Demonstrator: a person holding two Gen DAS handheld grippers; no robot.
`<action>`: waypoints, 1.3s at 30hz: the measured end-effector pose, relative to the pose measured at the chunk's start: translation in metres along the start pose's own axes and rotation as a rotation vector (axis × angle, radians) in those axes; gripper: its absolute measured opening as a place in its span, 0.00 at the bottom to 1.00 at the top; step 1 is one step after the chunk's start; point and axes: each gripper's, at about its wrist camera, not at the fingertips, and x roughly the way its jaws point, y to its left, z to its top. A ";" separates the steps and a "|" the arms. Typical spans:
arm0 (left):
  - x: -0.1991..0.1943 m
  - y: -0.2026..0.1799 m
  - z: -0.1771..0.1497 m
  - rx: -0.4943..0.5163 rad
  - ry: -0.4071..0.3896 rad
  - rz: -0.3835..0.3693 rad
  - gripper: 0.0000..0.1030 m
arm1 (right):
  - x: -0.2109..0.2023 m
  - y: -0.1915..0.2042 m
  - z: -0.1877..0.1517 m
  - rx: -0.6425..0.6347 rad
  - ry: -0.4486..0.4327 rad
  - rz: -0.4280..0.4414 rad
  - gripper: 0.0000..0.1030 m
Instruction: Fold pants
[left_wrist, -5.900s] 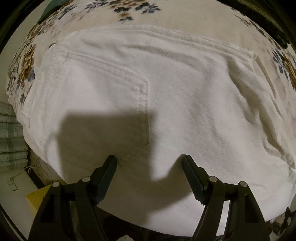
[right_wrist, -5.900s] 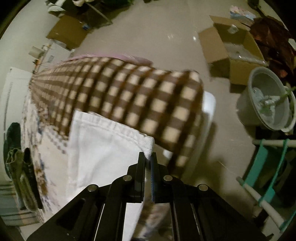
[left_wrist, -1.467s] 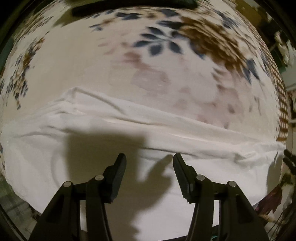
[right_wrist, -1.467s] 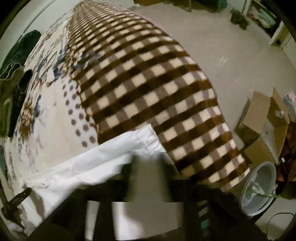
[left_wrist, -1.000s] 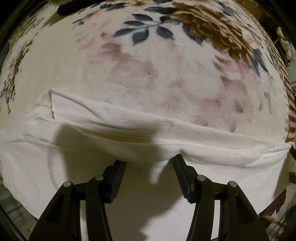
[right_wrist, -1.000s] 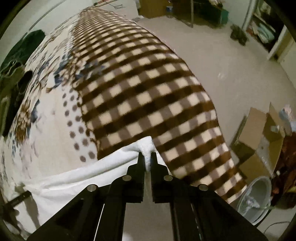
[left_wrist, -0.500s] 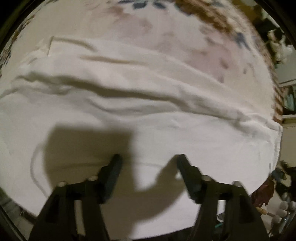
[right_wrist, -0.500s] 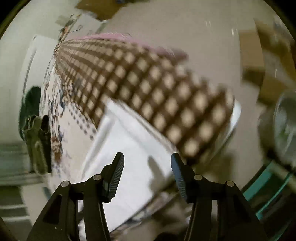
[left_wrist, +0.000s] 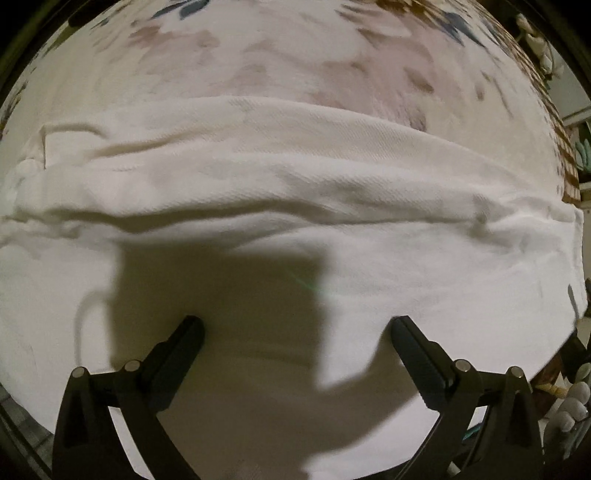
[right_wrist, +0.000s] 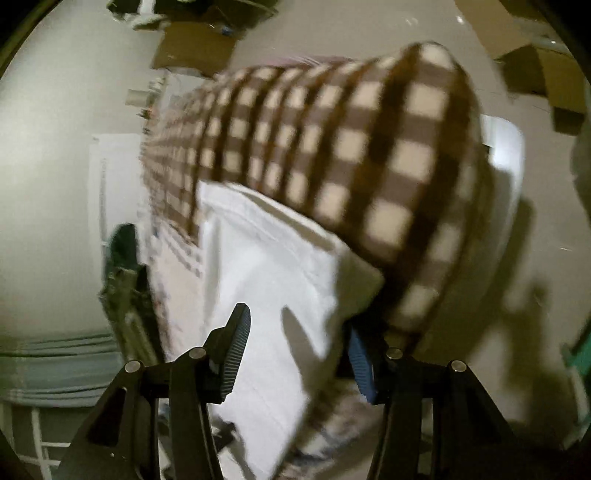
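White pants (left_wrist: 295, 221) lie folded across a floral blanket (left_wrist: 295, 55), filling the lower part of the left wrist view with a soft ridge running left to right. My left gripper (left_wrist: 295, 325) points straight down over them, its jaws opening wide, nothing between the pads. In the right wrist view the same white pants (right_wrist: 273, 266) rest on the bed beside the brown checked blanket (right_wrist: 369, 147). My right gripper (right_wrist: 295, 332) hovers above their near end, jaws apart, not pressing the cloth.
The checked blanket hangs over the bed's edge above a pale floor (right_wrist: 535, 229). Cardboard boxes (right_wrist: 195, 48) stand on the floor farther off. A dark green garment (right_wrist: 123, 273) lies on the bed to the left. Striped bedding (right_wrist: 55, 362) shows at lower left.
My right gripper let go of the pant hem, opened and swung back along the bed edge. My left gripper's jaws spread wider as it shifted over the folded pants.
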 end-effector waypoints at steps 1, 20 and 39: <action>0.000 -0.001 0.001 -0.008 -0.003 -0.002 1.00 | 0.004 0.001 -0.001 0.007 -0.008 0.045 0.52; -0.091 0.086 -0.026 -0.248 -0.167 -0.133 1.00 | 0.035 0.179 -0.156 -0.386 -0.113 -0.069 0.09; -0.082 0.319 -0.133 -0.612 -0.148 -0.016 1.00 | 0.257 0.240 -0.560 -1.072 0.302 -0.293 0.09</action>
